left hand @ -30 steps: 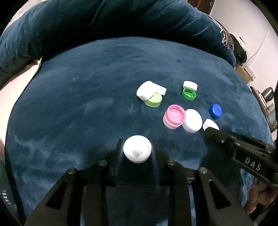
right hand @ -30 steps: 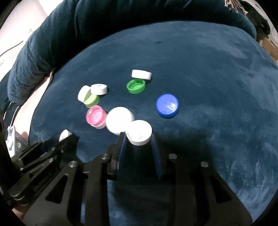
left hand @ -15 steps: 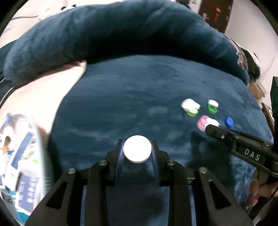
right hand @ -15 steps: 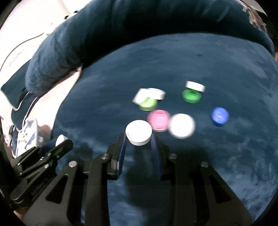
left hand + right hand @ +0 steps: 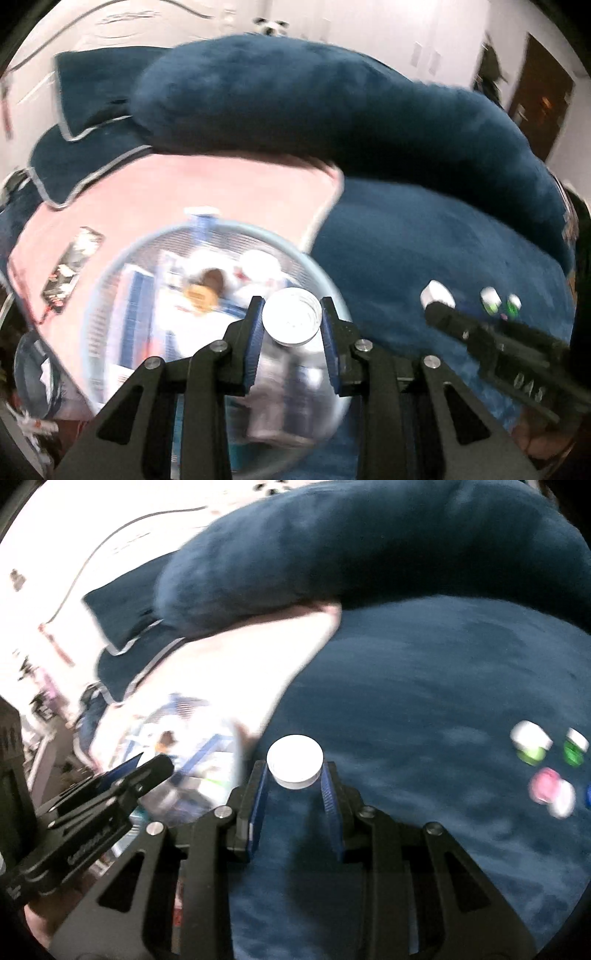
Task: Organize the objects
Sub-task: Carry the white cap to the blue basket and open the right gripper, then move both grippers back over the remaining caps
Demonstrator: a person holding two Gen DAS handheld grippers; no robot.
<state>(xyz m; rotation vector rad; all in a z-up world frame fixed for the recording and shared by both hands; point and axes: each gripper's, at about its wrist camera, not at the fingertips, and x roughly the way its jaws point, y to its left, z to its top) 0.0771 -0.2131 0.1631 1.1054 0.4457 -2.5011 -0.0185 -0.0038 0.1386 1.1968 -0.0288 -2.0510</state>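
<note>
Two grippers each clamp a white bottle cap between blue-padded fingers: the left gripper (image 5: 291, 325) grips its white cap (image 5: 291, 320) over a round, pale-rimmed basket (image 5: 110, 258) of blurred clutter on pink bedding, while the right gripper (image 5: 294, 775) pinches the other cap (image 5: 294, 761) above the dark blue blanket (image 5: 424, 701). Loose caps (image 5: 546, 768), green, pink and white, lie well apart to the right.

The black right tongs (image 5: 436, 302), seen from the left, carry pale blurred lettering, maybe "DAS". The left tongs' (image 5: 162, 766) marking is unreadable.
</note>
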